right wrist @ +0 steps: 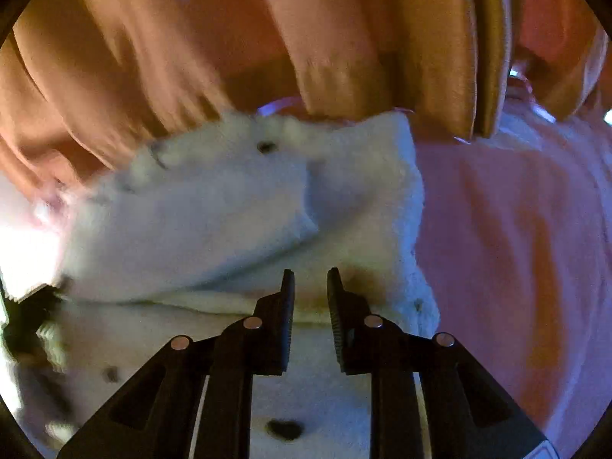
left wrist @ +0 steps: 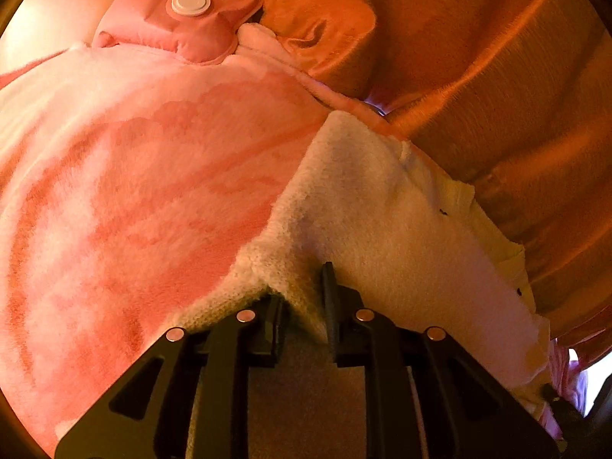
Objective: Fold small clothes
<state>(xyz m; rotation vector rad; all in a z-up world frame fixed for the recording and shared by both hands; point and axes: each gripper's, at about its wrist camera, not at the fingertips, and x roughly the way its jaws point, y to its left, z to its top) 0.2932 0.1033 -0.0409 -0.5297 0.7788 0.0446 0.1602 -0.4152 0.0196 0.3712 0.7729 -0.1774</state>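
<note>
The cream knitted garment [left wrist: 382,206] lay partly folded on a pink fleece blanket [left wrist: 134,176], orange fabric [left wrist: 497,76] draped just beyond it. The left gripper [left wrist: 304,298] pinched a ridge of the knit at its near edge, fingers clamped on it. If that thin bite slipped, the fold would likely sag open. The right gripper [right wrist: 310,279] hovered above the garment [right wrist: 229,210], angled downward, fingers slightly apart with nothing between them; catching the blanket [right wrist: 516,248] too seemed a risk.
</note>
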